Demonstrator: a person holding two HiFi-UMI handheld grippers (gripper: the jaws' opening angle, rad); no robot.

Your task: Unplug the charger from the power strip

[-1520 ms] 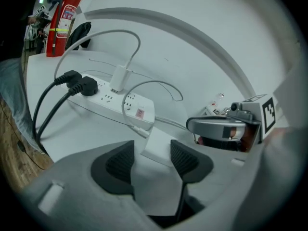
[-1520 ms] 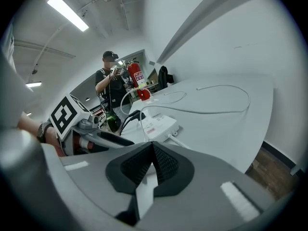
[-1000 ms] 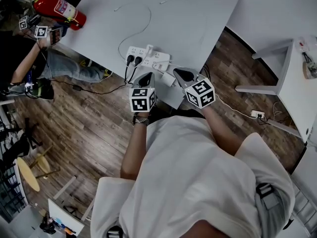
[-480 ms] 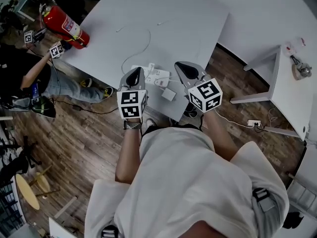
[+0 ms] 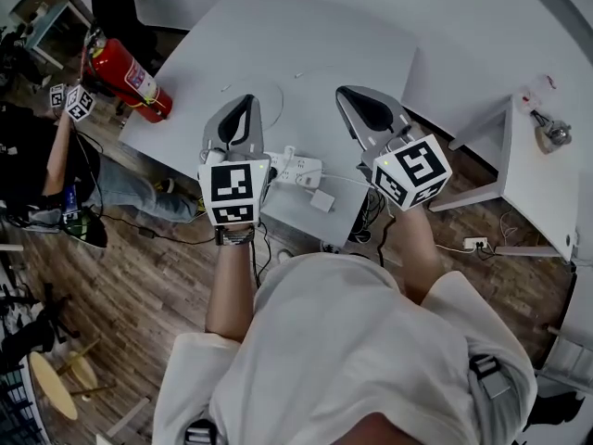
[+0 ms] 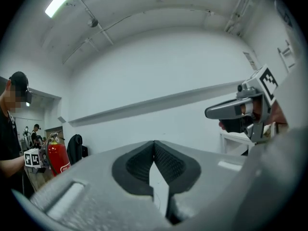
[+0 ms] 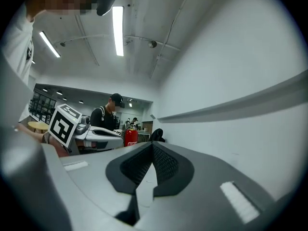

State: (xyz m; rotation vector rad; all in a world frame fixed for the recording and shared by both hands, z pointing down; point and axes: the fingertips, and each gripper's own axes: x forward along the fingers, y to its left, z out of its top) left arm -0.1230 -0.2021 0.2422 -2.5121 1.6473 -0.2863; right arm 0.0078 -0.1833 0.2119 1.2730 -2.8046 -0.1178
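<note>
White counter (image 5: pixel 306 44) fills the middle of the room over a wooden floor (image 5: pixel 139 248), with a red fire extinguisher (image 5: pixel 125 70) lying at its far left corner. The person holds both tongs level above it. The left tongs (image 5: pixel 243 108) are closed with nothing between the pads, and so are the right tongs (image 5: pixel 352 98). The charger (image 5: pixel 321 200) lies on the counter well apart from both, low between them near the counter's front edge, just beside the right end of the white power strip (image 5: pixel 296 168). It is a small, flat, white square block with a thin pale cord (image 5: pixel 347 180) running off it.
</note>
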